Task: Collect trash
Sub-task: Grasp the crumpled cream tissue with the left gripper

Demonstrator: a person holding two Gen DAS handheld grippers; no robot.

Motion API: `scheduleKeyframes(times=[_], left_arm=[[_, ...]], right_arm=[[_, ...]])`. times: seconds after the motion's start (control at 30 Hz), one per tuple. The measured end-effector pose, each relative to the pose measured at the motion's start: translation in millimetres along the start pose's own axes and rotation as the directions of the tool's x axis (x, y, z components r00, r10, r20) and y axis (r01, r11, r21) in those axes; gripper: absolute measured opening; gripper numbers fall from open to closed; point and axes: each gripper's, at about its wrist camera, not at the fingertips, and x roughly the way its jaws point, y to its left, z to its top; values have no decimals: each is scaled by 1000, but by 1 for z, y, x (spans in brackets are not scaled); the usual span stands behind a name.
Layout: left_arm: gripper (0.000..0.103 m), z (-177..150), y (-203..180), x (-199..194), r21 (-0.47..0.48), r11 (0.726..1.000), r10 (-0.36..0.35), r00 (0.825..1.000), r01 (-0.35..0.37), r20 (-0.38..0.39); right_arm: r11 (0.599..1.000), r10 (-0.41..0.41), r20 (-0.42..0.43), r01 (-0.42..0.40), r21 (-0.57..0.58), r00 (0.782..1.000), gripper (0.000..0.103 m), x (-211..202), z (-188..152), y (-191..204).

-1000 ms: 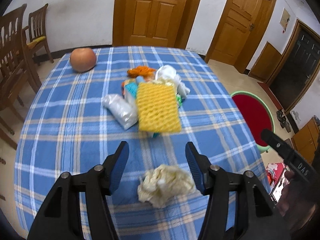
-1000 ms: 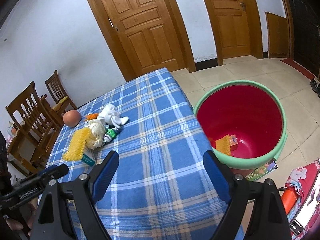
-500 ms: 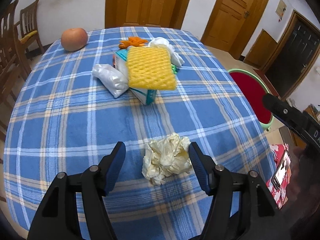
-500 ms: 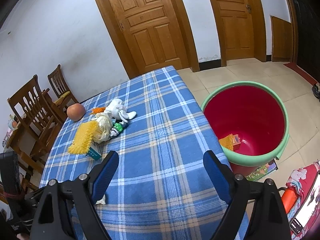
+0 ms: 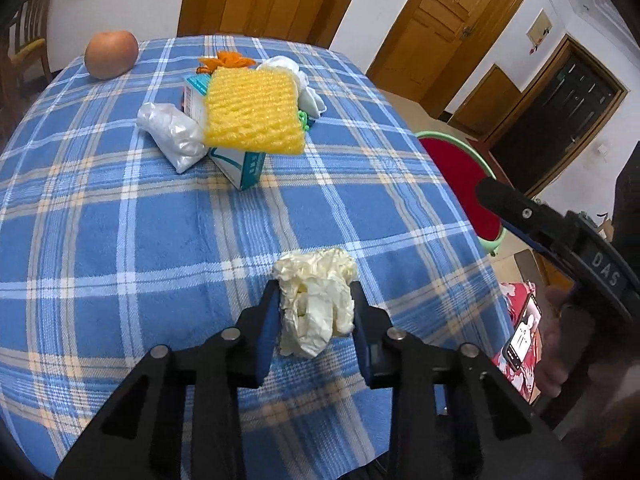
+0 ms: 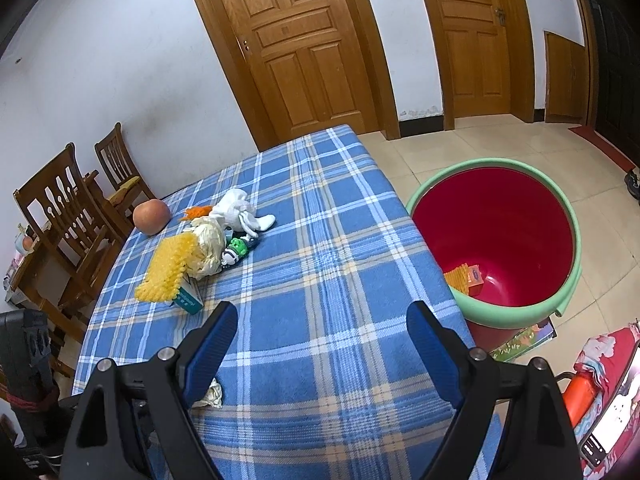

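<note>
Left gripper (image 5: 314, 312): angled down at the near edge of the blue plaid surface (image 5: 120, 220); jaws closing, blue pads against both sides of the crumpled cream paper wad (image 5: 316, 300), which sits on the cloth.
Right gripper (image 6: 320, 344): held over the surface's edge, jaws spread wide, nothing between them.
Red bin (image 6: 496, 240): green-rimmed, on the floor beside the surface; an orange box (image 6: 474, 278) and a yellow piece lie at its bottom.
Trash pile (image 5: 252, 108): yellow foam net over a teal carton, white bag alongside, well beyond the wad.
Change: a second ago the left jaws stood wide, straddling the wad; now they have narrowed onto it.
</note>
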Motion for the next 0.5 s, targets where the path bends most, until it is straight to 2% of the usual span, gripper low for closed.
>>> scheduleKeyframes(times=[0.23, 0.5], left_arm=[[32, 11, 14, -18, -17, 999, 41, 997, -40, 61], [32, 35, 40, -48, -5, 990, 137, 976, -138, 170]], right_arm=[[1000, 2, -10, -2, -18, 1000, 88, 3, -2, 8], [1000, 0, -6, 0, 0, 1000, 86, 4, 2, 17]])
